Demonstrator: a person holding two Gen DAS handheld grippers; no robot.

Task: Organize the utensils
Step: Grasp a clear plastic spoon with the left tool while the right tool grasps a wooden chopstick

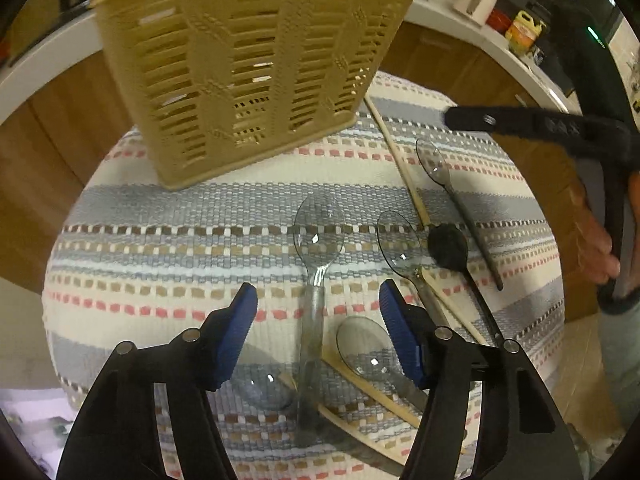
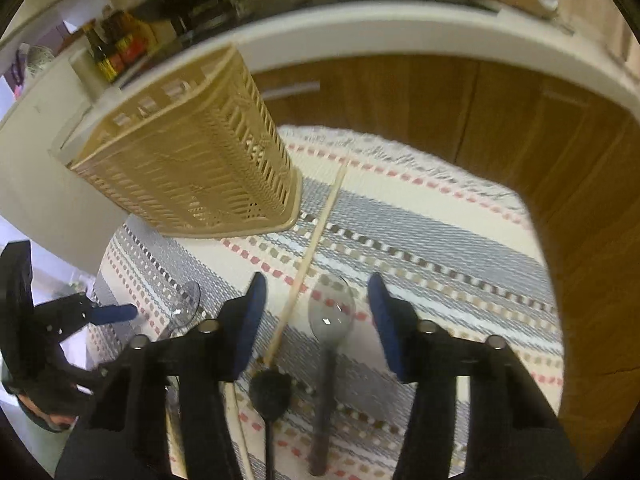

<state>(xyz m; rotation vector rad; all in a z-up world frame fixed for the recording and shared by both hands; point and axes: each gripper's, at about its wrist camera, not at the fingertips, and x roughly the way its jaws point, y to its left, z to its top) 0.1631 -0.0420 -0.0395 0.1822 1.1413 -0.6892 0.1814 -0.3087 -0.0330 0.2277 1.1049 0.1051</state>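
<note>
Striped cloth [image 1: 168, 208] covers the tabletop. Clear spoons [image 1: 318, 232], a black spoon [image 1: 448, 248] and chopsticks [image 1: 400, 160] lie on it near a tan basket [image 1: 248, 68]. Left hand-held gripper [image 1: 318, 304] hangs with jaws apart over one spoon. Right hand-held gripper [image 2: 316, 308] is also apart, over another.

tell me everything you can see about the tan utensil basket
The tan basket looks like moulded plastic, with slatted walls in rows of horizontal slots, woven-pattern vertical bands between them, and a flared foot. It stands upright at the far side of the striped woven mat, resting on it. A long wooden stick lies close beside its base. Neither gripper touches it. Its contents cannot be made out.
</note>
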